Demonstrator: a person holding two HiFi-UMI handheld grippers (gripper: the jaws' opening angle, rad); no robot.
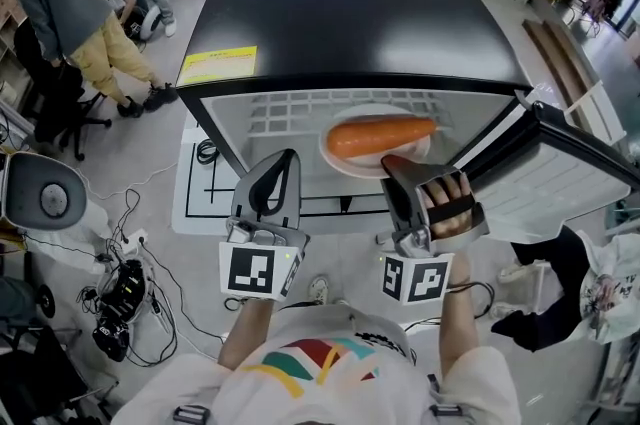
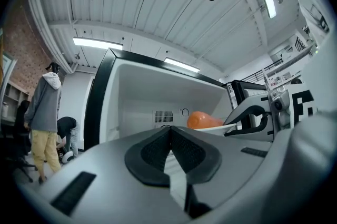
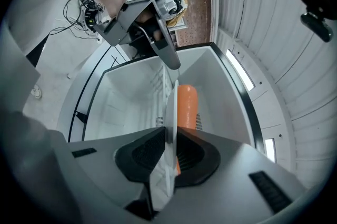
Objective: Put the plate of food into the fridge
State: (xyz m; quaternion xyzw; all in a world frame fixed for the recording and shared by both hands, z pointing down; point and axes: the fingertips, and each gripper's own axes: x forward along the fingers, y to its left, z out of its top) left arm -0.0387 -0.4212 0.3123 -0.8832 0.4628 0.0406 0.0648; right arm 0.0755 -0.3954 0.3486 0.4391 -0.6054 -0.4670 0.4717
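A white plate [image 1: 350,160] carrying a long orange carrot [image 1: 380,135] hovers at the mouth of the open black-topped fridge [image 1: 360,23], above its wire shelf [image 1: 285,113]. My right gripper [image 1: 397,165] is shut on the plate's near rim; in the right gripper view the rim [image 3: 172,107] stands edge-on between the pads, with the carrot [image 3: 187,104] beyond it. My left gripper [image 1: 286,159] is beside the plate on its left, shut and empty, not touching it. The left gripper view has its closed jaws [image 2: 169,130] facing the white fridge interior, with the carrot [image 2: 202,119] to the right.
The fridge door [image 1: 575,173] hangs open at the right. A yellow label [image 1: 217,66] lies on the fridge top. People [image 1: 65,8] stand at the far left near a black chair [image 1: 55,103]. Cables and gear [image 1: 120,298] clutter the floor at lower left.
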